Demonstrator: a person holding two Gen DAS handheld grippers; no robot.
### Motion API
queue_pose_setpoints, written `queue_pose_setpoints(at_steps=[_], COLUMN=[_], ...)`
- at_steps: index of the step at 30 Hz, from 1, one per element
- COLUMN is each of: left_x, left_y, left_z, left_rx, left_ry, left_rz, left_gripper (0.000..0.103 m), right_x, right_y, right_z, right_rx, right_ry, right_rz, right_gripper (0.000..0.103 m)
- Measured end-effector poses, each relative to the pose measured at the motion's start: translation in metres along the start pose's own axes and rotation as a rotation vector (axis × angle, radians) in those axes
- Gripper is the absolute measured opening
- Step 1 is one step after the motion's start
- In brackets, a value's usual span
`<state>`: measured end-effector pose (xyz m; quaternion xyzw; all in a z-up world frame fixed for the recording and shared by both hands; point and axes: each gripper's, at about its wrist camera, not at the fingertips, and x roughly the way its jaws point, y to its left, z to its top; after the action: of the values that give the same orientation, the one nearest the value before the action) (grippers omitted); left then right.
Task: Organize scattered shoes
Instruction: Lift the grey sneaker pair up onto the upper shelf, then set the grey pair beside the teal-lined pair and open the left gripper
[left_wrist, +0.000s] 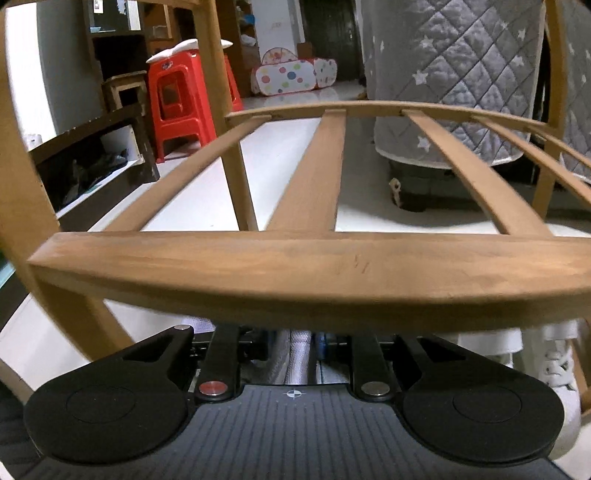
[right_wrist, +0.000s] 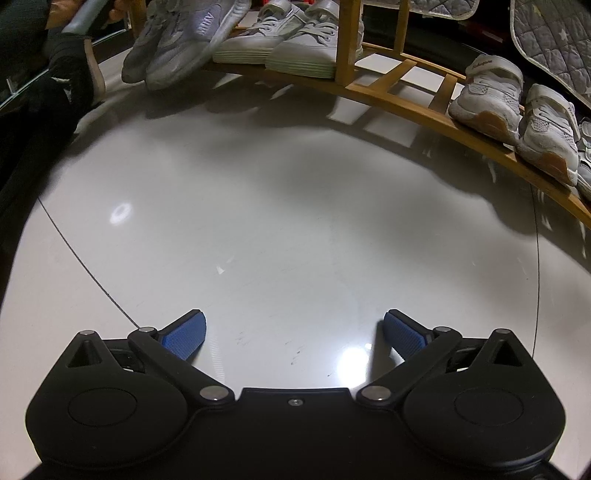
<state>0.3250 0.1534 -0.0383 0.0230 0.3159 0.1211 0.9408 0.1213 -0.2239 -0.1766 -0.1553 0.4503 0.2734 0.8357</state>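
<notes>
Pointing down at bare floor (right_wrist: 280, 229), the right tongs (right_wrist: 293, 332) gape empty.

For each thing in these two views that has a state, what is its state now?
right gripper: open, nothing between the pads, above the floor.
left gripper: jaws narrow, tips hidden under the rack rail; grip unclear.
upper rack slats: no shoes on them.
grey sneakers: tilted, toes hanging off the shelf.
pale low-top pair: flat on the shelf.
white strap pair: side by side on the shelf.
</notes>
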Motion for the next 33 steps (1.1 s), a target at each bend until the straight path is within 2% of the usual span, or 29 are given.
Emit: queue_pose_setpoints(at_steps=[6, 16, 28, 30, 33], left_x=[0.004, 0.006, -0.003, -0.007, -0.014], left_y=[-0.001, -0.002, -0.006, -0.004, -0.001], left_z=[0.0, -0.003, -0.011, -0.01, -0.01], left_rx=[0.003, -0.009, -0.026, -0.026, -0.031], left_ry=[0.005, 0.004, -0.059, -0.07, -0.089], left_rz=[0.003, -0.014, -0.013, -0.01, -0.008], left_gripper=[0.03, 0.031, 0.035, 0.044, 0.047], right_x=[0.0, 0.0, 0.0, 0.0, 0.0], right_y=[-0.001, -0.001, -0.001, -0.001, -0.002], right_z=[-0.001, -0.001, 0.0, 0.0, -0.001], right_rx=[0.001, 0.001, 0.001, 0.001, 0.001], right_ry=[-0.002, -0.005, -0.003, -0.003, -0.003], right_rz=[-0.001, -0.001, -0.001, 0.0, 0.0], right_gripper=[0.103, 0.103, 0.103, 0.103, 0.103])
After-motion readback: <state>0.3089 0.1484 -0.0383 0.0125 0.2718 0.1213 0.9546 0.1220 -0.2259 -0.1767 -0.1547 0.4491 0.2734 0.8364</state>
